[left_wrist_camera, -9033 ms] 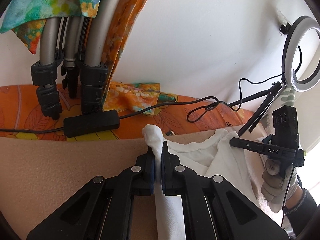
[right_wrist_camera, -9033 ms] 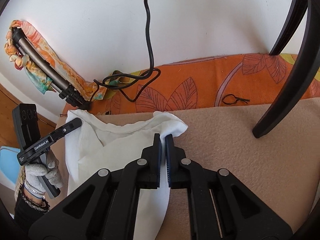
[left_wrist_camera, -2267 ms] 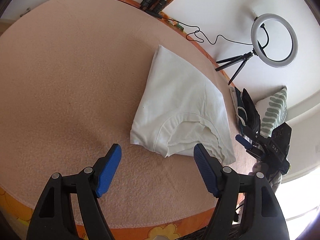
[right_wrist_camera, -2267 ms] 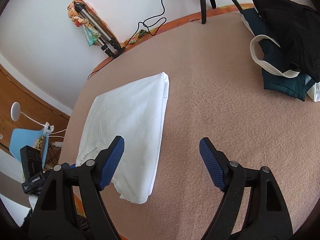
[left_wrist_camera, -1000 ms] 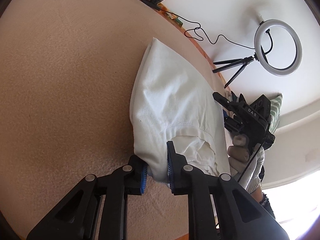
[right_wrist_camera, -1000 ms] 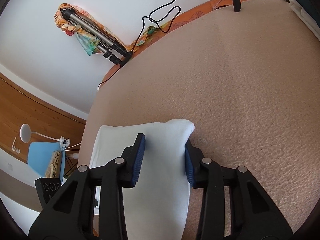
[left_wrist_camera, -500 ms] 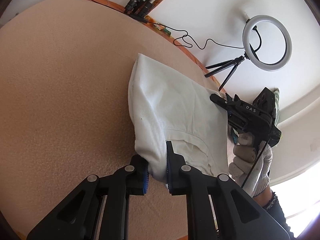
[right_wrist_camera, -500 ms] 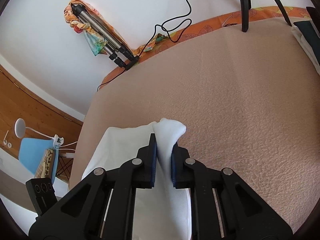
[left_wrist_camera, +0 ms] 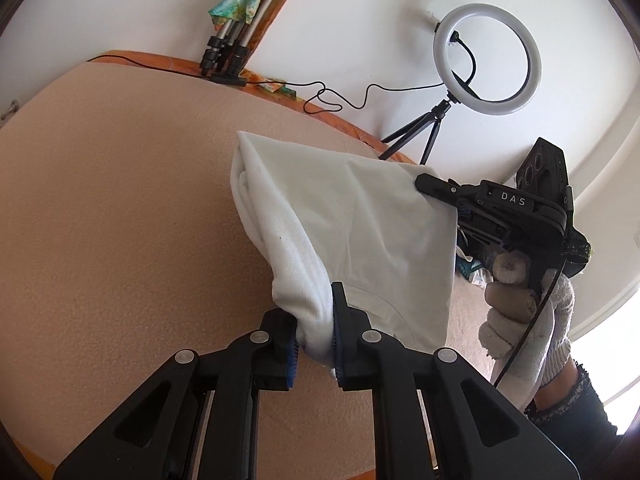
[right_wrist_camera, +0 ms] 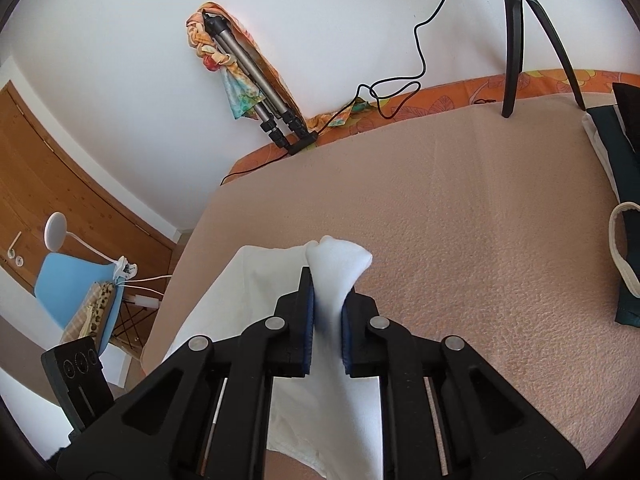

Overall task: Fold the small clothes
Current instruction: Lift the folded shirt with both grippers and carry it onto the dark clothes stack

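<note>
While both tools clamp corners | white garment [left_wrist_camera: 360, 224] limp, light, sags between left gripper [left_wrist_camera: 314, 334] and right gripper [right_wrist_camera: 326, 318] | hold by corners.

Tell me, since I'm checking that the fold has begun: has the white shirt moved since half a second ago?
Yes. In the left wrist view the white shirt, pinched by the left gripper and right gripper, has lifted off the tan blanket toward the ring light.

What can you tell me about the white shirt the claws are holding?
The white shirt looks like soft cotton, already folded into layers. The left claw pinches a bunched corner near a stitched seam; the right claw pinches another corner. Most of it is lifted and sagging between them above the peach blanket.
</note>
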The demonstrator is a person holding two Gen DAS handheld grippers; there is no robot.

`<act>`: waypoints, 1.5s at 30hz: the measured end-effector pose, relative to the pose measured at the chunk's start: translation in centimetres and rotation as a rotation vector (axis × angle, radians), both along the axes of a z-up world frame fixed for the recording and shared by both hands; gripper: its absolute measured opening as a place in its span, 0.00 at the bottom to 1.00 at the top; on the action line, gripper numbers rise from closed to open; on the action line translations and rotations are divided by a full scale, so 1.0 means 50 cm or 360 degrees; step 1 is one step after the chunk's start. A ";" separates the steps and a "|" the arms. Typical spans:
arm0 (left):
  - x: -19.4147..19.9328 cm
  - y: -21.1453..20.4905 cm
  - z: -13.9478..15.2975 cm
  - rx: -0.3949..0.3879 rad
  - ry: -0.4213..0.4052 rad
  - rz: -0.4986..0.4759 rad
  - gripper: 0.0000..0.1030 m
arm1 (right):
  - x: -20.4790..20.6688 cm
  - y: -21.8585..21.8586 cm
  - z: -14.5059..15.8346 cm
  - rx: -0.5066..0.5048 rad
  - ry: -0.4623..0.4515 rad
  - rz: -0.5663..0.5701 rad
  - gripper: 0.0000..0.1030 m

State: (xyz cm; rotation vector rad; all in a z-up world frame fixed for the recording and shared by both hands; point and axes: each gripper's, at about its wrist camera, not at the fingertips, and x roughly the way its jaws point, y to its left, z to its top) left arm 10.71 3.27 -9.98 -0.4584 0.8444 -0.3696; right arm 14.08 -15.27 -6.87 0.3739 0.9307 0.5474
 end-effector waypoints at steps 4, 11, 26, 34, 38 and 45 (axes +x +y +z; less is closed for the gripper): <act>-0.011 -0.019 0.018 0.0022 -0.0062 -0.0050 0.11 | -0.030 -0.009 0.038 0.0008 -0.0049 0.0006 0.11; -0.031 -0.058 0.047 0.0011 -0.0147 -0.0124 0.11 | -0.080 -0.045 0.095 0.0032 -0.0126 -0.0015 0.11; -0.032 -0.249 0.107 -0.0033 -0.0361 -0.0490 0.11 | -0.165 -0.214 0.197 -0.0004 -0.0277 -0.0202 0.11; 0.006 -0.392 0.147 -0.0047 -0.0466 -0.0653 0.11 | -0.174 -0.379 0.249 -0.0046 -0.0327 -0.0389 0.11; 0.028 -0.458 0.161 -0.0058 -0.0509 -0.0717 0.11 | -0.160 -0.460 0.265 -0.0041 -0.0321 -0.0490 0.11; 0.097 -0.542 0.164 -0.0078 -0.0516 -0.0708 0.11 | -0.110 -0.549 0.291 -0.0113 -0.0368 -0.0574 0.11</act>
